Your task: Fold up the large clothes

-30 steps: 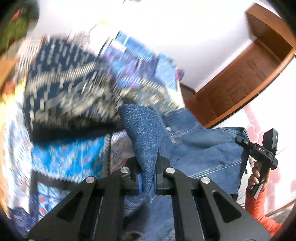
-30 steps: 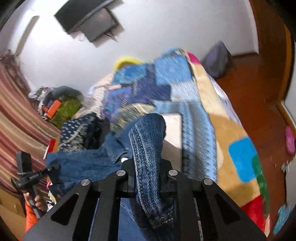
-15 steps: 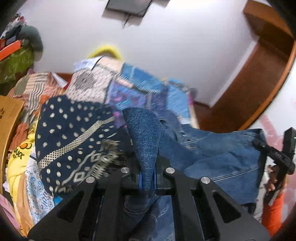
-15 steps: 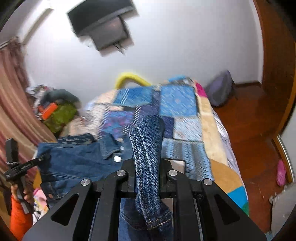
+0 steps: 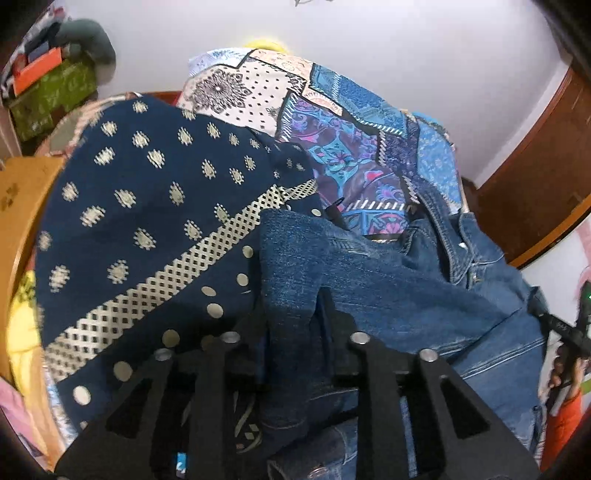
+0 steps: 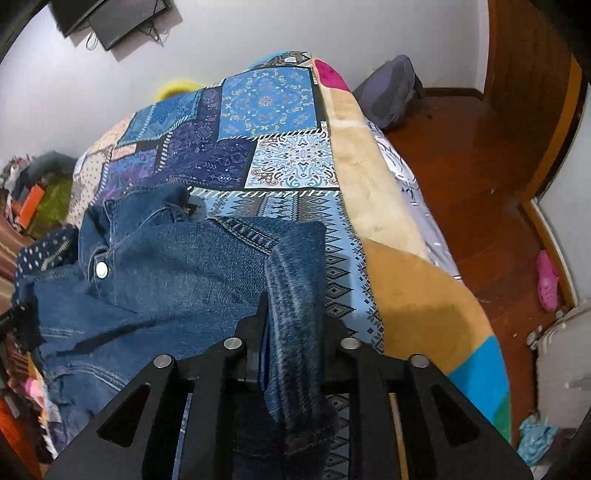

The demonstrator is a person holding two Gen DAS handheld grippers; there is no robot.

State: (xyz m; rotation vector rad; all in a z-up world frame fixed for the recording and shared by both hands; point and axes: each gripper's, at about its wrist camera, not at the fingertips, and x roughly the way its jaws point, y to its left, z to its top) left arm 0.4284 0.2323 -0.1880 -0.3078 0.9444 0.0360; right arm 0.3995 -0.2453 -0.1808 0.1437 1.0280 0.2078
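My left tongs (image 5: 291,325) are pinching a thick fold of the denim jacket (image 5: 406,295), the cloth rising between the two fingers and bunching over them. My right tongs (image 6: 293,328) are pressed onto another fold of the same jacket (image 6: 166,280), which looks like a sleeve, its cuff end hanging down past the fingers toward the camera. Between the two grips the jacket spreads out over the near part of the bed, collar side away from me, with a metal button (image 6: 100,268) showing near the collar in the right wrist view. It lies on the patchwork bedspread (image 6: 266,107), whose blue, purple and cream panels run away toward the white wall (image 6: 258,29). To the left of the jacket in the left wrist view, a navy garment with pale printed motifs and a checked band (image 5: 155,206) lies draped, its edge touching the denim. Along the far right of the bed a tan blanket with coloured blocks (image 6: 417,288) hangs over the side toward the wooden floor (image 6: 480,166). A pink shoe (image 6: 546,280) sits on that floor near the wall, and a dark backpack (image 6: 391,88) rests against the wall beyond the bed's far corner. A dark screen (image 6: 110,18) is mounted high on the wall. At the right edge of the left wrist view I can see my other gripper's black body (image 5: 569,332) held in a hand.
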